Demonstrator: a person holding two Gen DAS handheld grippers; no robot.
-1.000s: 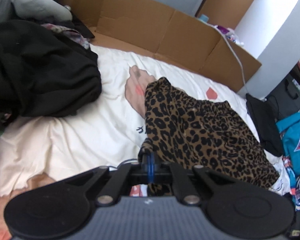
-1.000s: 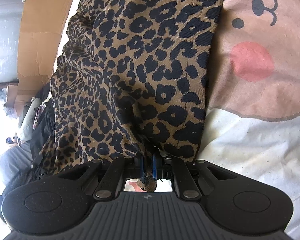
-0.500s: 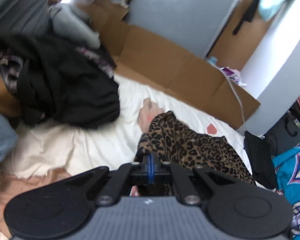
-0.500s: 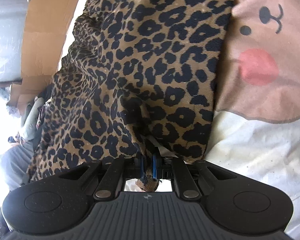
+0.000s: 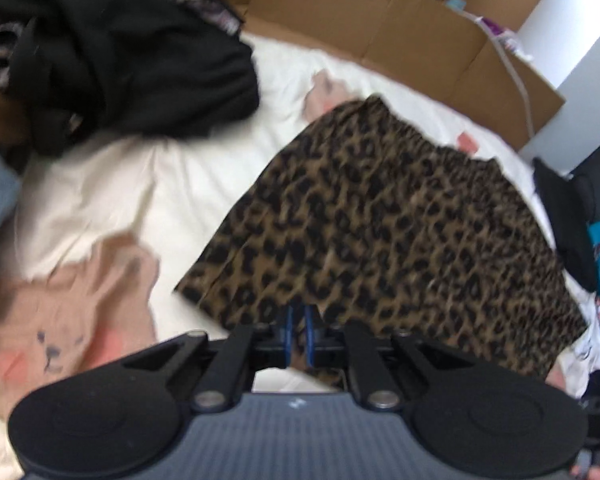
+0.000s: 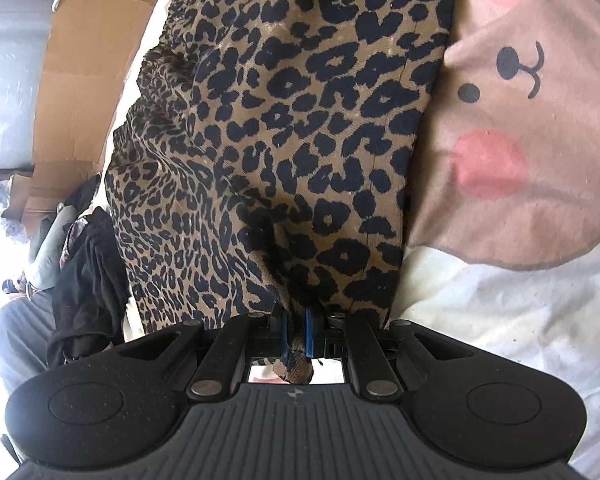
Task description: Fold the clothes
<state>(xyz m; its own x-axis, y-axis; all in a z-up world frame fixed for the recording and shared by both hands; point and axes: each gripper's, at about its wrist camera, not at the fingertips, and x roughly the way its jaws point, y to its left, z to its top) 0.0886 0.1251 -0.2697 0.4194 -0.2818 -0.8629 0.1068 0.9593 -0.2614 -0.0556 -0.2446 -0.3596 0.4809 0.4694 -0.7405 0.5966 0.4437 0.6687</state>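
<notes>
I hold the leopard-print cloth (image 5: 384, 216) with both tools. My left hand-held gripper (image 5: 297, 322) is pinching the near edge of it, with the two blue fingers pressed close on the fabric. My right hand-held gripper (image 6: 296, 332) is pinching another bit of the same cloth (image 6: 284, 128), and a small tip of fabric pokes out behind its fingers.

The cloth lies on the white bed sheet (image 5: 140, 168). It spreads away from both tools, so its long way runs forward from my left one, toward the cardboard (image 5: 380, 28) at the far side of the bed. Its far edge looks bunched, like a stretchy waist. In the right view the brown bear picture (image 6: 512, 128) on the sheet sits just beside the cloth, on its right.

Both tools are at the near end, so neither is closer to the far end. I think a fold would go forward along that long way. A pile of black clothes (image 5: 112, 60) sits well apart, to the left.
</notes>
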